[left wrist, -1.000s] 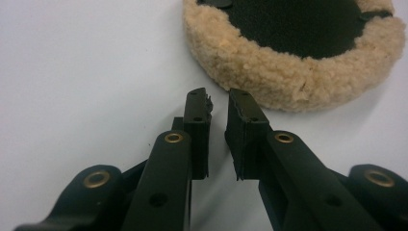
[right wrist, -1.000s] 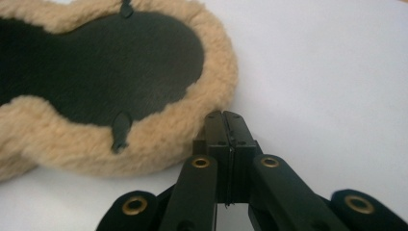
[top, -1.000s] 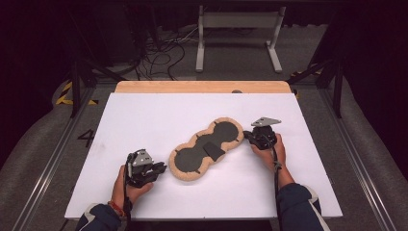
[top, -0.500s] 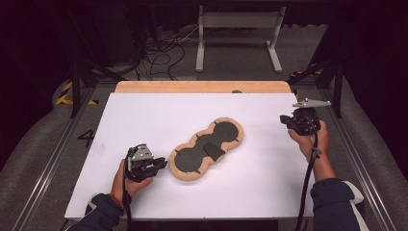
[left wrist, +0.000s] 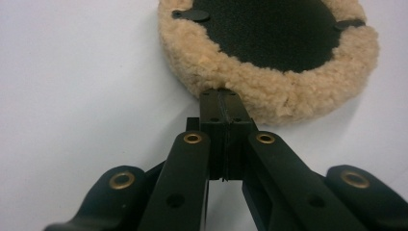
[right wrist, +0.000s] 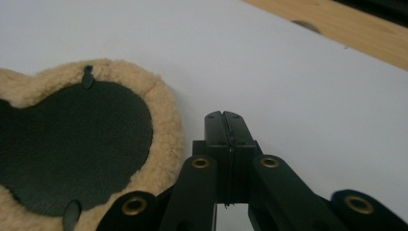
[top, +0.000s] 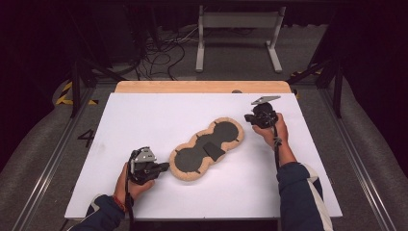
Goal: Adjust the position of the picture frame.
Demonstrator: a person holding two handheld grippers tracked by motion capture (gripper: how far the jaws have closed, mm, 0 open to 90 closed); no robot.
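The fleece-edged pad (top: 207,150), a dark peanut-shaped piece with a tan woolly rim, lies flat on the white table sheet (top: 144,120), running slantwise from near my left hand up toward my right. A small dark flap sits on its middle. My left gripper (left wrist: 222,96) has its jaws pressed together, tips touching the woolly rim at the pad's near end; whether any fleece is pinched between them I cannot tell. My right gripper (right wrist: 224,118) is also closed, holding nothing, its tips over bare white sheet just beside the pad's far lobe. Beyond the sheet runs the table's wooden edge (top: 202,86).
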